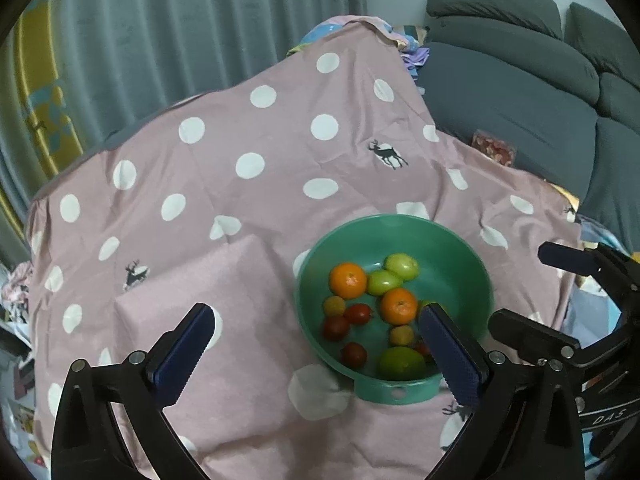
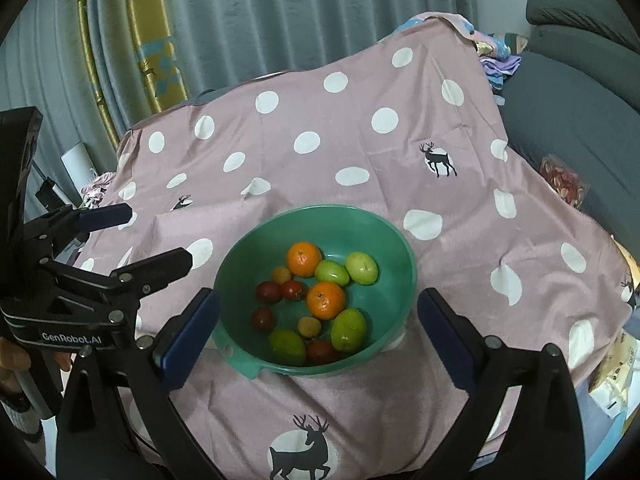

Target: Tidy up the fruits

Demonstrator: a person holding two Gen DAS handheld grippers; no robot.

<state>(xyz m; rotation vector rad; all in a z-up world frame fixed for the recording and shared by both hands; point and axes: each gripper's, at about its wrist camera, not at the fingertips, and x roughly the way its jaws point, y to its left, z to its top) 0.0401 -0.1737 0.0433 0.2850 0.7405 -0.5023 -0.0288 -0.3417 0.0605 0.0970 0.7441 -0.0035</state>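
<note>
We hover both tools with fingers spread wide and empty, the fruits all piled in the green bowl, which sits dead ahead between our right gripper fingers, while our left gripper hangs off to the bowl's left.

grey curtains, grey sofa, pink cloth

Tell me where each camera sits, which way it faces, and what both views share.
Left wrist: on the open left gripper, looking down at the round green plastic bowl; the right gripper shows at right.
Right wrist: on the open right gripper, facing the bowl; the left gripper shows at left.
Shared: bowl of fruit, pink polka-dot cloth.
</note>
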